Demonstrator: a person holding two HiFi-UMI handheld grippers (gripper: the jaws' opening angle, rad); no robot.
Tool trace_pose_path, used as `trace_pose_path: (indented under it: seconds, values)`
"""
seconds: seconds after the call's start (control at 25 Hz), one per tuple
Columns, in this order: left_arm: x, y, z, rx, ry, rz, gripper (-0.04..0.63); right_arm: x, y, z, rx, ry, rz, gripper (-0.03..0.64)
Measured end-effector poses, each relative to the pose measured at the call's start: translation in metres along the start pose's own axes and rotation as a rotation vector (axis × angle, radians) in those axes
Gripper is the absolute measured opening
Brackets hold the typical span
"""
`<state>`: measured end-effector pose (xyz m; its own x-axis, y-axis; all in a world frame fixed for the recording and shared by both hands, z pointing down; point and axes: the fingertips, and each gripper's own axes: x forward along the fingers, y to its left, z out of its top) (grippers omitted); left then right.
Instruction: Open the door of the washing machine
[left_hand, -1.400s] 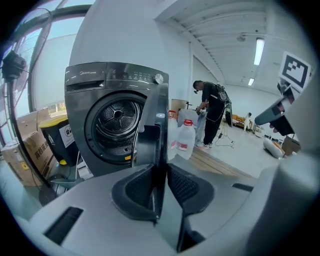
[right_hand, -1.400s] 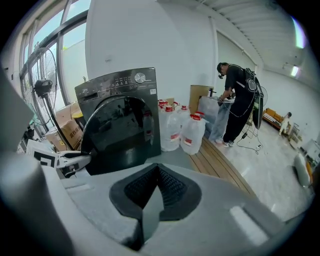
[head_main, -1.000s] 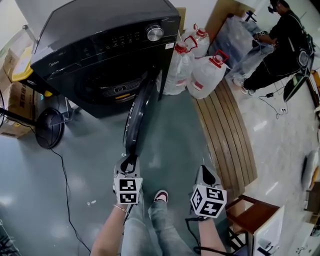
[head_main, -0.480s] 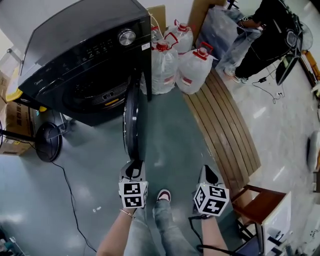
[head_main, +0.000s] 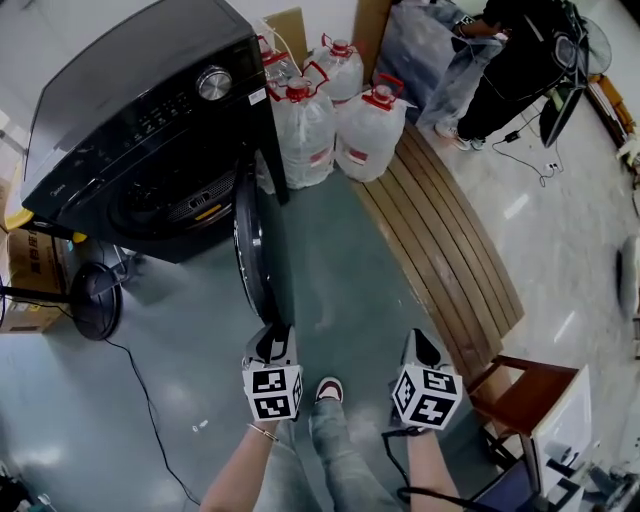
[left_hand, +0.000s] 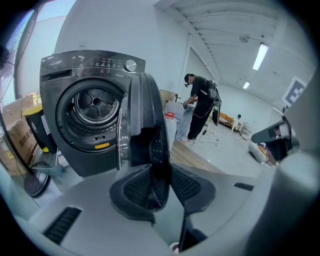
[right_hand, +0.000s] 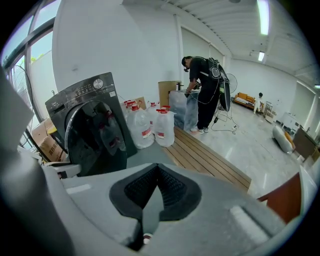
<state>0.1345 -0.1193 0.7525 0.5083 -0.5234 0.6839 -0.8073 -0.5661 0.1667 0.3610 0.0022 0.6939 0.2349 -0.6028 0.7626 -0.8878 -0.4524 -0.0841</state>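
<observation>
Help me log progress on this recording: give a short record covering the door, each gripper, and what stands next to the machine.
door: washing machine door swung wide open, drum exposed
left gripper: jaws have just been opening; the door's edge stands between them, pads no longer clamped on it
right gripper: jaws together, empty, clear of the door
beside machine: water jugs, wooden bench
background: a person bent over bags
</observation>
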Motion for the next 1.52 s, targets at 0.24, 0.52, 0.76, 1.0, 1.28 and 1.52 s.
trace_pose_path:
  seconds: [0.24, 0.52, 0.76, 1.0, 1.28, 1.52]
  values:
    - [0.007, -0.023, 0.004, -0.001, 0.001, -0.038, 0.112, -0.003, -0.019, -0.005, 0.02, 0.006, -0.024, 0.006]
    - [0.019, -0.046, 0.01, -0.01, 0.013, -0.062, 0.117, -0.007, -0.047, -0.015, 0.077, 0.016, -0.072, 0.006]
    - [0.03, -0.064, 0.017, -0.011, 0.02, -0.076, 0.118, -0.011, -0.066, -0.022, 0.131, 0.018, -0.11, 0.006]
    - [0.039, -0.083, 0.024, -0.005, 0.02, -0.1, 0.118, -0.017, -0.086, -0.03, 0.164, 0.02, -0.145, 0.006]
    - [0.043, -0.091, 0.027, -0.006, 0.009, -0.107, 0.118, -0.025, -0.099, -0.042, 0.182, 0.03, -0.166, 0.006]
    - [0.043, -0.092, 0.026, 0.008, 0.012, -0.106, 0.12, -0.028, -0.1, -0.043, 0.184, 0.03, -0.163, 0.006]
